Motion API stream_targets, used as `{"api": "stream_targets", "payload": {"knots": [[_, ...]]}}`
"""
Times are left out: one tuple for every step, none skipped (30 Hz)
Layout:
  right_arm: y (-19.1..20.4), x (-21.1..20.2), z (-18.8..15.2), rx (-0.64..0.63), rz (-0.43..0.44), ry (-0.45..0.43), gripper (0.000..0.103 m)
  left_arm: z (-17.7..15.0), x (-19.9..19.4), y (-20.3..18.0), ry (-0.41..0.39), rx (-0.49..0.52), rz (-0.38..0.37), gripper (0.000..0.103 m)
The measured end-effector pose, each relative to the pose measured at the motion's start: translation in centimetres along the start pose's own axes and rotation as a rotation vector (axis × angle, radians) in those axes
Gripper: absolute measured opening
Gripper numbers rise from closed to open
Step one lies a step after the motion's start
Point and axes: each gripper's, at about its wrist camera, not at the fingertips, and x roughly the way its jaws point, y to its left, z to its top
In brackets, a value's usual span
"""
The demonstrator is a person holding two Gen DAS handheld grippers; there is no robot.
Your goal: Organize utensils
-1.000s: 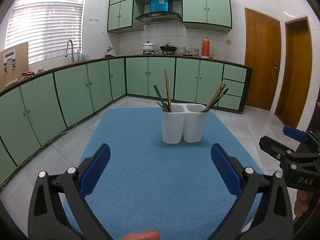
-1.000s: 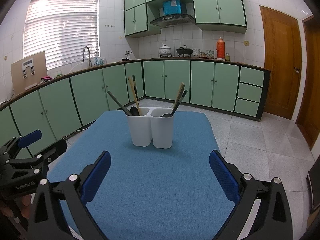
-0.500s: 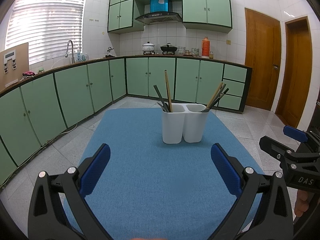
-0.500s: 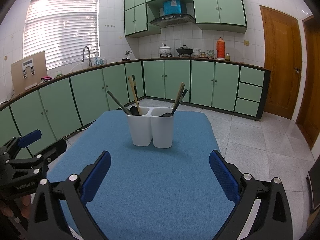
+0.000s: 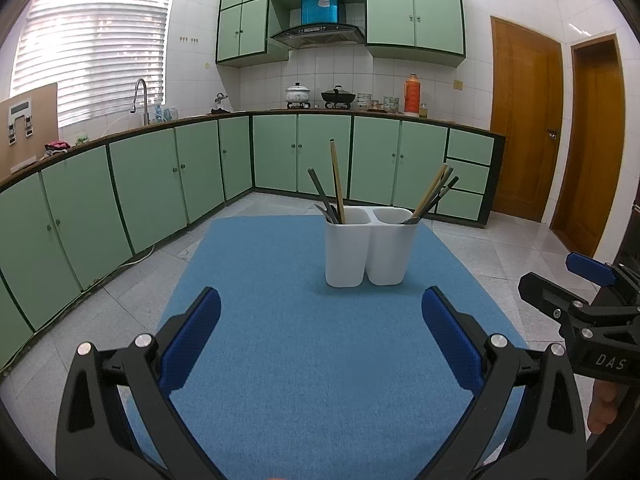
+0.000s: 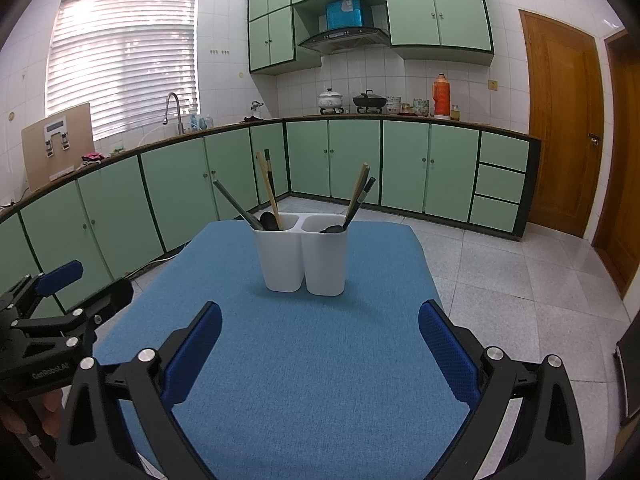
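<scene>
On the far half of the blue-covered table [image 5: 280, 380], a white two-compartment utensil holder [image 5: 370, 252] stands upright, roughly centre, well apart from both grippers. L gripper [image 5: 320, 344] sits at the near edge, jaws spread wide, nothing btwn the blue pads [image 5: 188, 344]; it also shows at the left edge of the right wrist view [image 6: 60, 308]. Going left to right in the holder: the left compartment [image 5: 348, 220] has a dark-handled utensil [image 5: 320, 192] leaning left, a tall wooden-handled one [image 5: 337, 180] nearly upright, plus a dark spoon bowl [image 6: 270, 220] at the rim. The right compartment [image 5: 394, 216] holds a wooden-handled utensil [image 5: 430, 192] and dark-handled ones [image 5: 442, 194], all leaning right. R gripper [image 6: 320, 344] is likewise at the near edge, jaws wide apart, empty, w/ blue pads [image 6: 448, 352] either side of bare cloth; seen from the left wrist view it is at the far right [image 5: 580, 304], a bit of hand [image 5: 600, 408] below it. Behind: green cabinets [image 5: 140, 184], a sink tap [image 5: 138, 96], pots on the stove [image 5: 320, 96], an orange thermos [image 5: 412, 94], wooden doors [image 5: 524, 128] at right.
</scene>
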Motion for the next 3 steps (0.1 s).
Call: {"api": "stream_targets", "payload": {"knots": [[-0.02, 0.0, 0.0, 0.0, 0.0, 0.001, 0.097, -0.03, -0.02, -0.04, 0.0, 0.001, 0.0, 0.098], [-0.01, 0.0, -0.01, 0.0, 0.0, 0.001, 0.097, -0.02, 0.02, -0.07, 0.0, 0.001, 0.0, 0.098], [-0.02, 0.0, 0.0, 0.0, 0.0, 0.001, 0.097, -0.07, 0.0, -0.1, -0.001, 0.0, 0.0, 0.098]]}}
